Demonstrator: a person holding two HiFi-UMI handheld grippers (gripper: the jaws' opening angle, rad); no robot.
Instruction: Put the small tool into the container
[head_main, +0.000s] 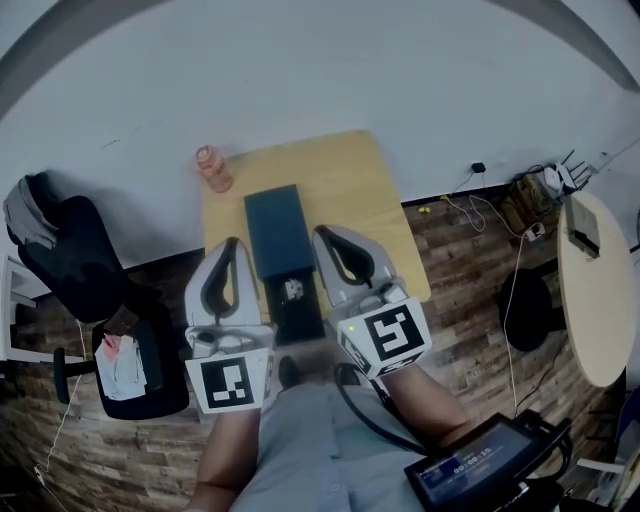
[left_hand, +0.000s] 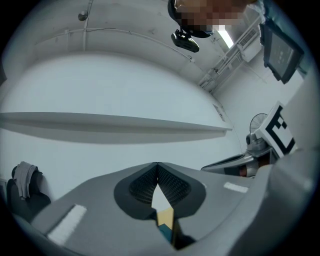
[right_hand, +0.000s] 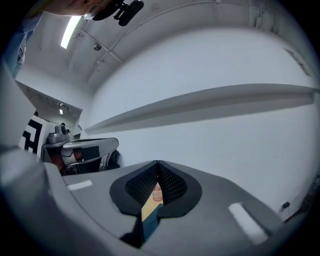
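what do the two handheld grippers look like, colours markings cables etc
Both the left gripper and right gripper have smooth grey curved shells with dark mesh-textured pads. Each carries a white cube with black square markers. A black cable loops from the right one. The person wears a light grey-blue shirt.

2 grippers (head_main: 232, 244) (head_main: 322, 234), 1 container (head_main: 279, 232), 1 bottle (head_main: 213, 168)

"Where's the free room on the desk (head_main: 372, 190)?"
"Bare wood down its right side. The dark container (head_main: 279, 232) fills the middle; a pink bottle (head_main: 213, 168) stands at the far left corner."
"And above?"
"The left tool (head_main: 232, 244) and right tool (head_main: 322, 234) flank the container; wall (head_main: 300, 70) just behind."
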